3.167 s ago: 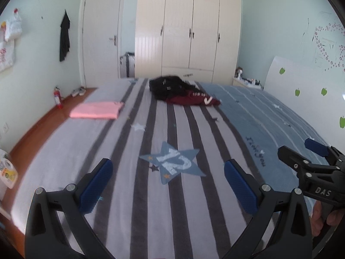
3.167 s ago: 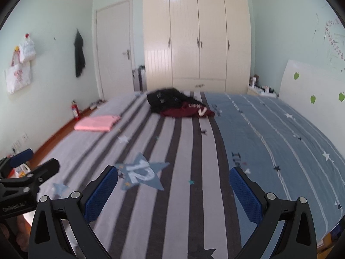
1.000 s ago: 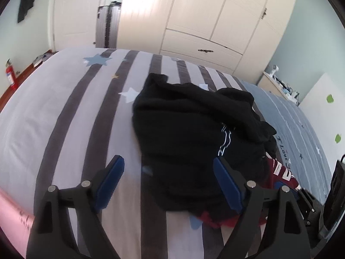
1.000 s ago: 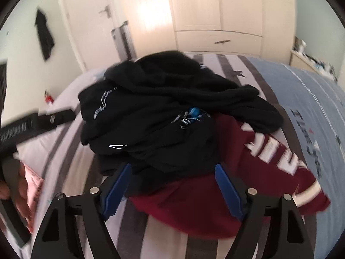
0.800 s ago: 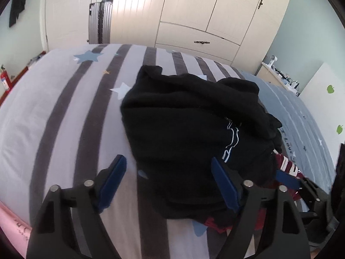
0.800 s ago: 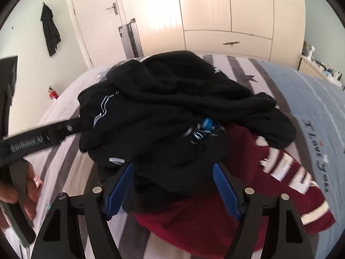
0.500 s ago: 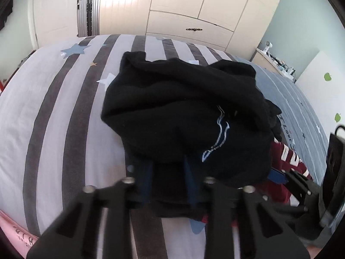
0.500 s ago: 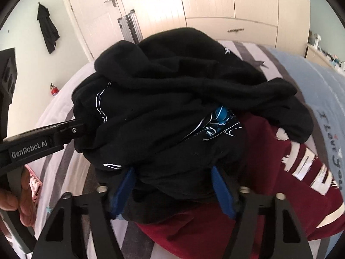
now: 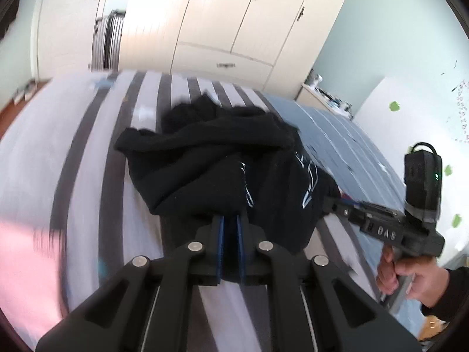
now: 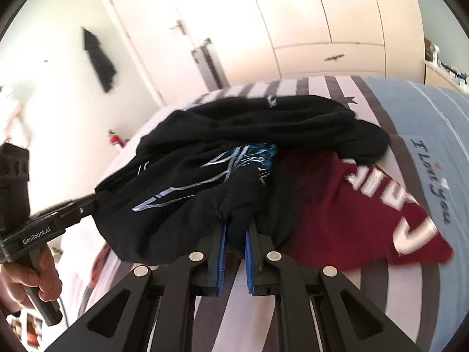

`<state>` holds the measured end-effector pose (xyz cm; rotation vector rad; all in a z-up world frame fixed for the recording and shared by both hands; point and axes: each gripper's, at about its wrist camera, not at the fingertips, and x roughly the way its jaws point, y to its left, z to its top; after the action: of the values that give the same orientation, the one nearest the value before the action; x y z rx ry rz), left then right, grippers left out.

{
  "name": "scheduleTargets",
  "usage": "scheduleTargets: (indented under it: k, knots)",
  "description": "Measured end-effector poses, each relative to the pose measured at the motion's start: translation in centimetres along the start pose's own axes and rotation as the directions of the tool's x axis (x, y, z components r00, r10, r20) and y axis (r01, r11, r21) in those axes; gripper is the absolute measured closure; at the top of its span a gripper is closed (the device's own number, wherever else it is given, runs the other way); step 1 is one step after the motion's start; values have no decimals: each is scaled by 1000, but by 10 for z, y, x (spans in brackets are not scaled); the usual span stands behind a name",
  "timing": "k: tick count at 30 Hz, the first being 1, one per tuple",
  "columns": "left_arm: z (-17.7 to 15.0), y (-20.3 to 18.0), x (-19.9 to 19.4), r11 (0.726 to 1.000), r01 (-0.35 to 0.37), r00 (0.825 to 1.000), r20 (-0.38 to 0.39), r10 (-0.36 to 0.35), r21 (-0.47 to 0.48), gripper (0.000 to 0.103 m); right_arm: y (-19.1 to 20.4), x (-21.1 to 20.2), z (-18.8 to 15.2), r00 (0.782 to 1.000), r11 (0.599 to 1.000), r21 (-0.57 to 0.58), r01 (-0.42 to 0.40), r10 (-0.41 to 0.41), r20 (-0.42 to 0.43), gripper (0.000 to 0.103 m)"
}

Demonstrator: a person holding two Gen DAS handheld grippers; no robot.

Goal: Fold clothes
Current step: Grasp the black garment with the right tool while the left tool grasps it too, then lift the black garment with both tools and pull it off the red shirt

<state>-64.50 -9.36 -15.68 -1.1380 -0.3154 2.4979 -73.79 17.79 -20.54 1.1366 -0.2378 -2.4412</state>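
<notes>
Two tools, left tool (image 9: 230,220), right tool (image 10: 234,228), both pinching black garment (image 10: 234,158)

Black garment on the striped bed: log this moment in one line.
phase: pick-up | left gripper: shut on black garment | right gripper: closing on it | maroon shirt: underneath, on striped bed

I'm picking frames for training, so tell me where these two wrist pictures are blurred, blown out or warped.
Left wrist view: motion blur smears the pink garment and the bed's stripes; the wardrobe is washed out by glare; the left gripper stays sharp.
Right wrist view: the door is overexposed, the maroon shirt lettering blurs, fisheye bends the wardrobe edges.
</notes>
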Motion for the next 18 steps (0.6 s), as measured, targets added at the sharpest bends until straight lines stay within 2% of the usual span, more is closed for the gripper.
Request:
scheduleTargets:
  k: [4,7,10,13,15,17,18]
  knots:
    - [-80,-21,-56,997,15,996,-81,-21,-78,97,18,-59,-60,997,999,-1,-35,35,-64,93]
    - [-148,-36,-94,986,-13,984,-175,-17,-167,97,40,-105,-123,990,999,-11,-47,45,-136,93]
    - [-228,-55,-122,975,-81,954,-298,15,-209,97,53,-130,-188,967,999,-5,-34,32,-253,93]
    - [-285,-68,-133,968,-121,920,-391,25,-222,97,60,-146,-253,928,1000,11,-13,16,-372,93]
    - [-298,-73,-139,969,-129,917,-398,36,-209,96,58,-150,-281,906,999,38,14,3,-423,94]
    - [-297,-71,-151,963,-131,929,-367,37,-236,95,53,-156,-293,897,997,54,54,-25,-441,94]
    - [-293,-69,-158,961,-141,936,-350,50,-240,92,49,-159,-296,896,995,61,75,-40,-441,94]
